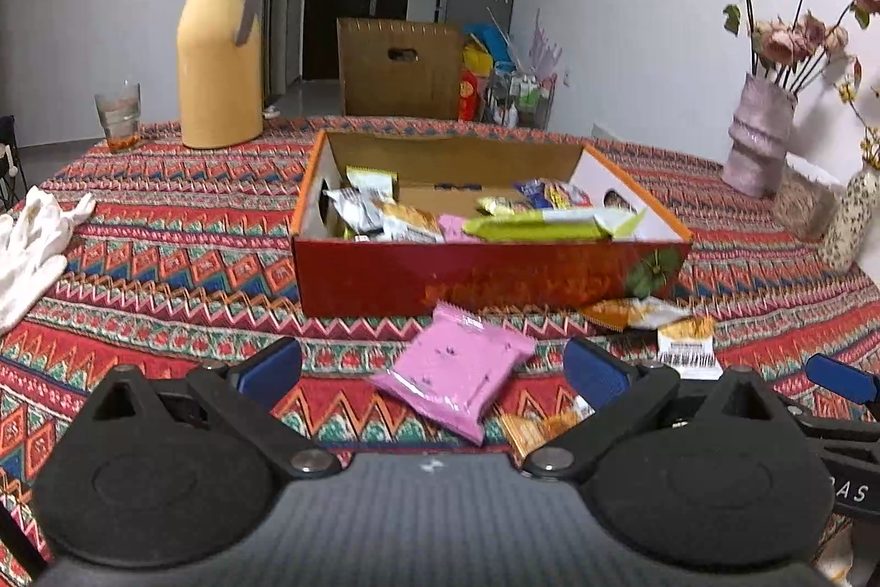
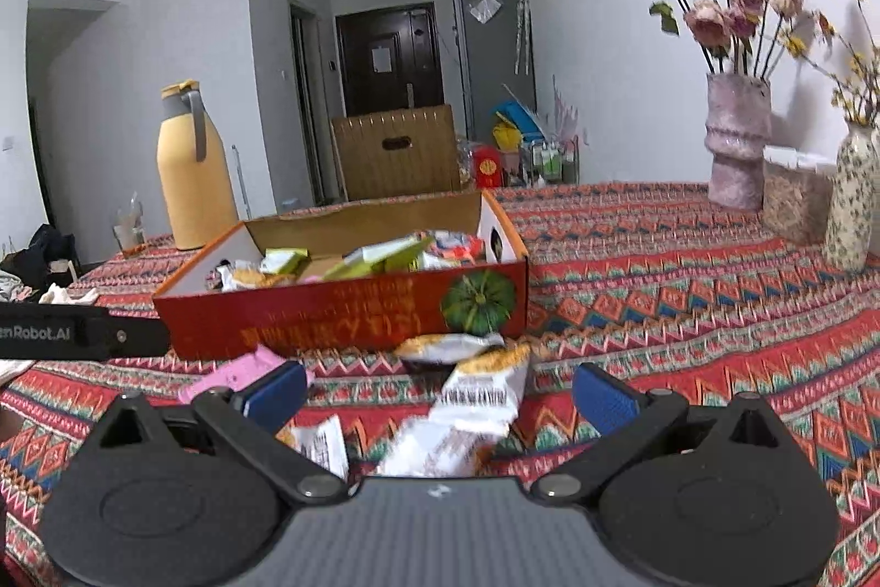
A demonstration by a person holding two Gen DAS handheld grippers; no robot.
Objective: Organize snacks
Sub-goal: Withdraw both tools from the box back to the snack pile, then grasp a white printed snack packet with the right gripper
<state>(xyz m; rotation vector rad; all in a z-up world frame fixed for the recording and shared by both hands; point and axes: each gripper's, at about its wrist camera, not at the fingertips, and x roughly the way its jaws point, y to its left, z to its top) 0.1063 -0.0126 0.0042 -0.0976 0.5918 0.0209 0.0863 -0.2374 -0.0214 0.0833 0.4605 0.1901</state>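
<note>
Red box (image 1: 484, 276) on the patterned cloth (image 1: 165, 257), holding mixed snack packets.
A pink packet (image 1: 454, 369) lies between the left gripper (image 1: 434, 367)'s wide-open, empty fingers; a white-orange packet (image 2: 484, 386) lies between the right gripper (image 2: 440, 391)'s, equally spread, gripping nothing.

pink packet (image 1: 452, 369) before snack box (image 1: 484, 276)

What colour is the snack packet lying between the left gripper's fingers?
Pink, best seen in the left wrist view.
</note>
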